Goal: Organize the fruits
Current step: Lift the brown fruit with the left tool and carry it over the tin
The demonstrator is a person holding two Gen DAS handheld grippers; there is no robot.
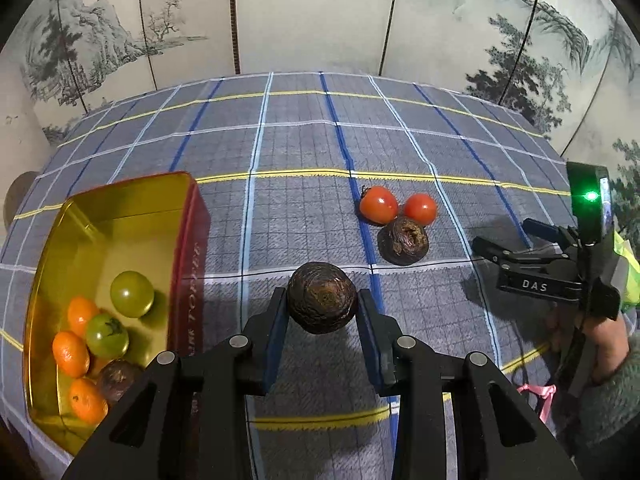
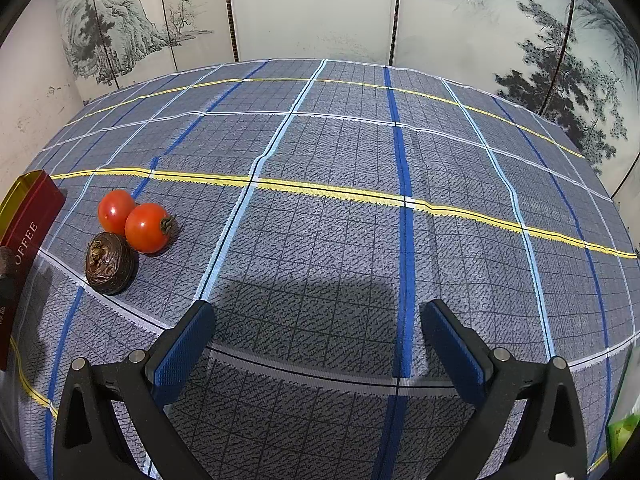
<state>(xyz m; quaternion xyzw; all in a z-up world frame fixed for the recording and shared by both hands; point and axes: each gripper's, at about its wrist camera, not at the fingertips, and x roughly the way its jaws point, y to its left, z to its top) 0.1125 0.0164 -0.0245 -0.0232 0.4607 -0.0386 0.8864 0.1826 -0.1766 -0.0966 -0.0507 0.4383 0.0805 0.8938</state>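
Note:
My left gripper (image 1: 322,299) is shut on a dark brown wrinkled fruit (image 1: 322,297), held above the checked cloth just right of the red tin (image 1: 192,236). The tin's gold inside holds several orange, green and brown fruits (image 1: 96,340). Two red tomatoes (image 1: 378,205) and a second brown fruit (image 1: 403,241) lie together on the cloth beyond. In the right wrist view the same tomatoes (image 2: 146,227) and brown fruit (image 2: 110,263) sit at the left. My right gripper (image 2: 318,320) stands open over bare cloth with nothing between its fingers; it also shows from the side (image 1: 486,248).
The checked tablecloth (image 2: 360,160) covers the table, with a painted folding screen (image 1: 320,12) behind. A person's hand and grey sleeve (image 1: 612,364) hold the right gripper. A pink ribbon (image 1: 540,392) lies at the near right edge, and a green packet (image 2: 624,428) at the far right.

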